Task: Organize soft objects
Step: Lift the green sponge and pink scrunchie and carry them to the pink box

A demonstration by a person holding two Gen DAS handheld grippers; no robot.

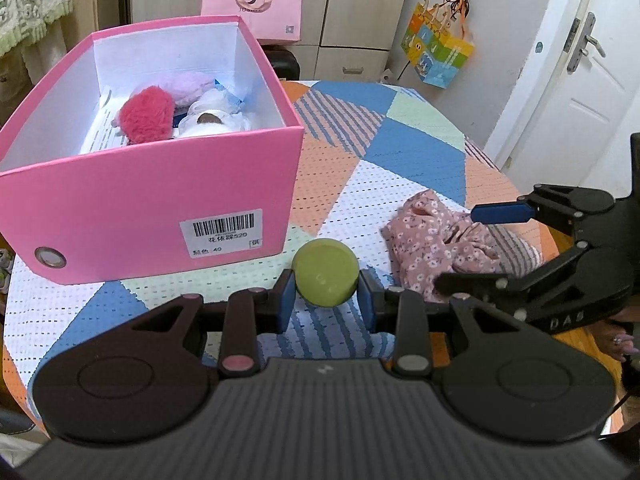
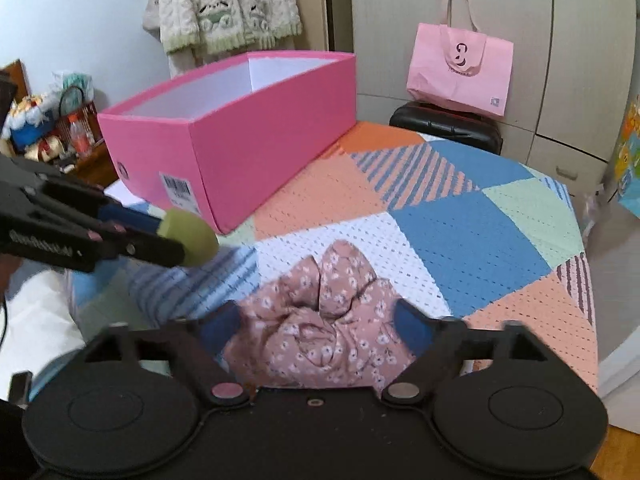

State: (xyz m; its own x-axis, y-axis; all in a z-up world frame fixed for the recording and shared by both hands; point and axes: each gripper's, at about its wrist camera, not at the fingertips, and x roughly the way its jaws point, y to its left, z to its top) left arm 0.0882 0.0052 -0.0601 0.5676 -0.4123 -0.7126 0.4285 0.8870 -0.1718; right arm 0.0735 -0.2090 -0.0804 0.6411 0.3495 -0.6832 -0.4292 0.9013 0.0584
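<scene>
The counter [image 1: 420, 140] is covered with a patchwork cloth [image 2: 460, 232] of blue, orange, green and white pieces. On it stands an open pink box [image 1: 152, 200] with a red fluffy toy [image 1: 146, 114] and other soft things inside. The left tool [image 1: 326, 304] is closed on a green ball [image 1: 325, 272], just beside the box. The right tool [image 2: 316, 328] stands wide open, with a floral cloth [image 2: 320, 332] lying between its fingers. Behind, a pink bag [image 2: 460, 68] rests against pale cupboards [image 2: 560, 40], and a white door [image 1: 580, 60] is at the right.
</scene>
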